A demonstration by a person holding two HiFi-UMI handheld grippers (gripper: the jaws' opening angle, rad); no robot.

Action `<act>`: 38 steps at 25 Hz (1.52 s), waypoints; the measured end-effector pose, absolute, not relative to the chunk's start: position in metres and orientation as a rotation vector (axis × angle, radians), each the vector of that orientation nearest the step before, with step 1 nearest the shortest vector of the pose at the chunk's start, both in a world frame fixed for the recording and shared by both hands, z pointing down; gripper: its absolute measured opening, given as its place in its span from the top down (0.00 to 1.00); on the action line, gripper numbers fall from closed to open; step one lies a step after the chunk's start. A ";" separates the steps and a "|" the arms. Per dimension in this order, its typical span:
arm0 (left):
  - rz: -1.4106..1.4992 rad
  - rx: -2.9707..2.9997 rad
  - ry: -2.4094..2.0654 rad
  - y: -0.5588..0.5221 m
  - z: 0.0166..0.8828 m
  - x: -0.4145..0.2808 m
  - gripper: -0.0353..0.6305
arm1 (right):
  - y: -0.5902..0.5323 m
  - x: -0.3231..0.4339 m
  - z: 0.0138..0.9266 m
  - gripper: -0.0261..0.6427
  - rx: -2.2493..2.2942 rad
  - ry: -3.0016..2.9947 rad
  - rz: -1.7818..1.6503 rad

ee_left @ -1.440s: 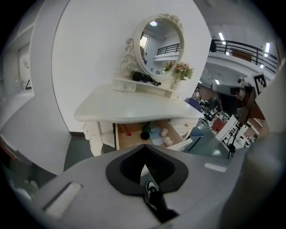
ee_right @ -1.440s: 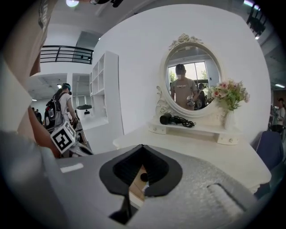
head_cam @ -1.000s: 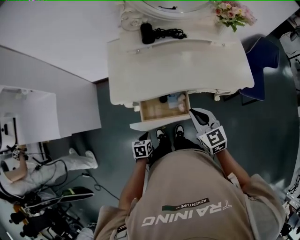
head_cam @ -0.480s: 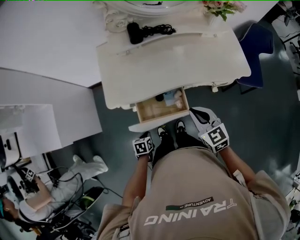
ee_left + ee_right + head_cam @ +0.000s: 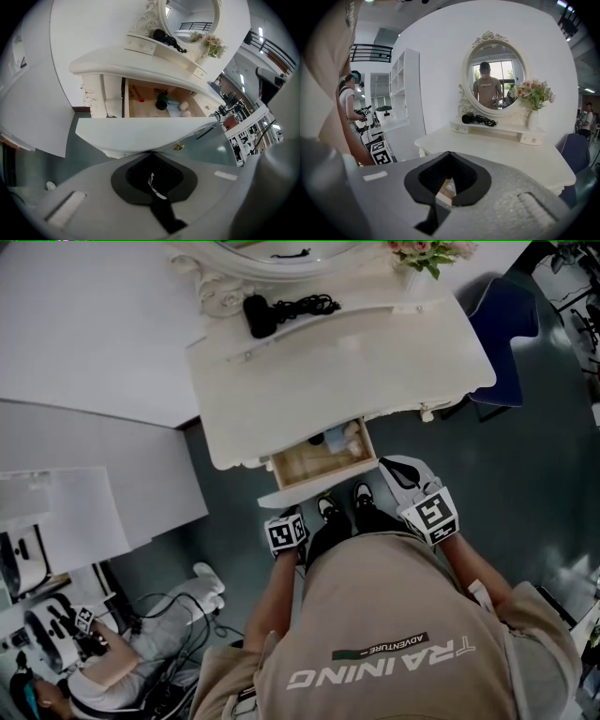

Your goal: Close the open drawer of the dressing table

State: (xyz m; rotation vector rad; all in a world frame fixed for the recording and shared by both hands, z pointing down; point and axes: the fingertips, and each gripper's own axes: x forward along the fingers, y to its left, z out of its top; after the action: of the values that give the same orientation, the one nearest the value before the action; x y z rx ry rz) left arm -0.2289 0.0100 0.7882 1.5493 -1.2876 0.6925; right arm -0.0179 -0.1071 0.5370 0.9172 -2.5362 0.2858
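Note:
The white dressing table [image 5: 337,362] has its wooden drawer [image 5: 314,465] pulled out, with small items [image 5: 161,101] inside. The drawer's white front [image 5: 140,132] fills the left gripper view, a gold knob [image 5: 178,147] hanging under it. My left gripper [image 5: 151,153] is shut and empty, its tips right below that front; in the head view this left gripper [image 5: 289,515] sits near the front's left end. My right gripper [image 5: 387,466] is shut and empty beside the drawer's right corner. In its own view the right gripper [image 5: 449,153] points over the tabletop [image 5: 497,150].
A black hair dryer [image 5: 258,313], flowers [image 5: 417,251] and an oval mirror [image 5: 494,70] are at the table's back. A blue chair [image 5: 506,334] stands to the right, white cabinets [image 5: 94,493] to the left. A person [image 5: 112,671] crouches among cables at lower left.
The head view has shifted, so the table sits higher and further left in the picture. Both grippers hold nearly the same place by the drawer front. The crouching person has moved.

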 end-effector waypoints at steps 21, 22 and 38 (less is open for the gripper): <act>0.668 1.542 -1.267 -0.053 0.787 -0.245 0.92 | -0.154 -0.023 0.535 0.96 0.967 -2.509 0.291; 0.667 1.540 -1.268 -0.057 0.786 -0.246 0.92 | -0.158 -0.023 0.534 0.96 0.966 -2.510 0.286; 0.639 1.534 -1.313 -0.101 0.785 -0.259 0.92 | -0.180 -0.019 0.534 0.96 0.972 -2.485 0.295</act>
State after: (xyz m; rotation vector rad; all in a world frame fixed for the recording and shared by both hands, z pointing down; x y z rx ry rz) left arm -0.2593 -0.1011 0.7848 1.5342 -1.3132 0.6393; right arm -0.0193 -0.1799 0.5344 0.9719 -2.4855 0.2947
